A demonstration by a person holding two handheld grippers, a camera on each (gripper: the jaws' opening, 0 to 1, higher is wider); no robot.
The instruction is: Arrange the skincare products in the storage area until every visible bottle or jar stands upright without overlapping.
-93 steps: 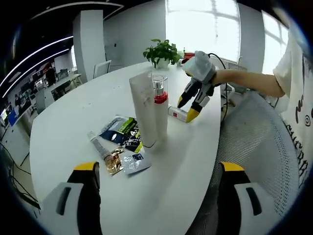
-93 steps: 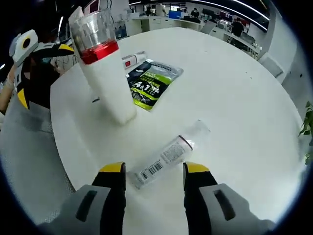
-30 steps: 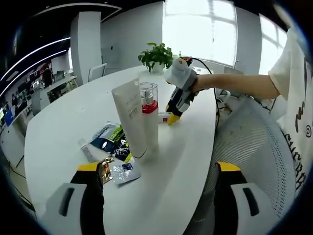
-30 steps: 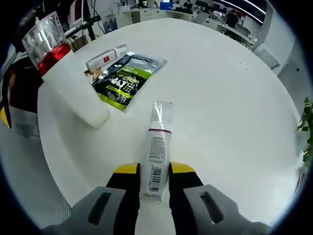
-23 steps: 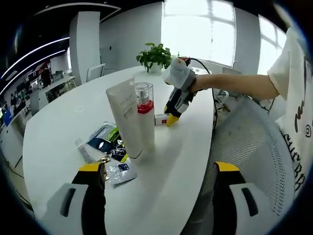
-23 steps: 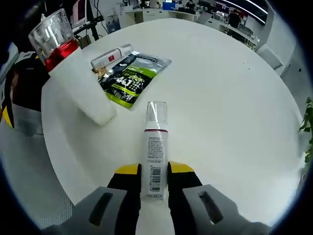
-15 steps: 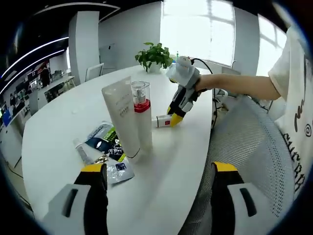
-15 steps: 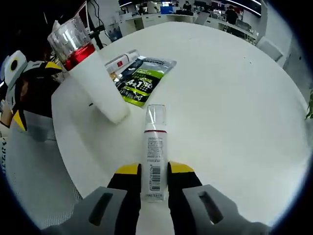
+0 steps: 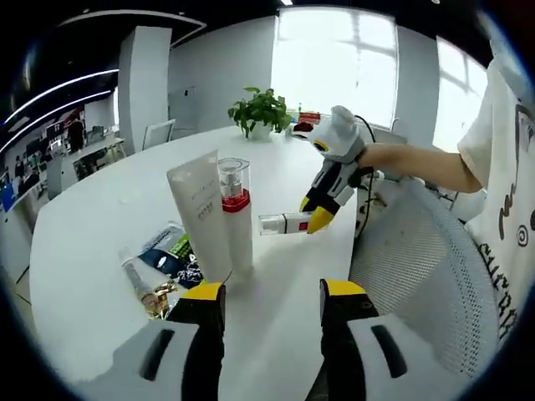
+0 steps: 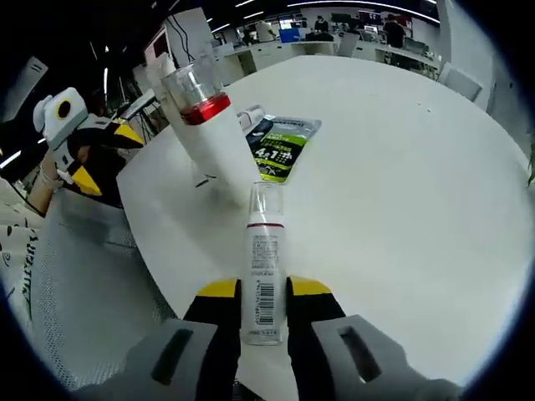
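Observation:
My right gripper (image 10: 263, 288) is shut on a slim white bottle (image 10: 264, 251) with a clear cap and a barcode. In the left gripper view the right gripper (image 9: 316, 215) holds that slim bottle (image 9: 280, 223) level above the white table (image 9: 84, 209). A white tube (image 9: 201, 217) and a pump bottle (image 9: 236, 209) with a red band stand upright side by side. A green and black sachet (image 9: 171, 246) and a small tube (image 9: 138, 284) lie flat beside them. My left gripper (image 9: 273, 291) is open over the table's near edge with nothing between its jaws.
A grey mesh chair (image 9: 418, 276) stands at the table's right edge under a person's arm (image 9: 418, 163). A potted plant (image 9: 261, 109) sits at the far end. In the right gripper view the left gripper (image 10: 104, 159) hovers beyond the table edge, over the mesh chair (image 10: 92, 276).
The right gripper shut on the slim bottle that lay between its open jaws and has lifted it off the table, holding it level. The left gripper's jaws have drawn closer together.

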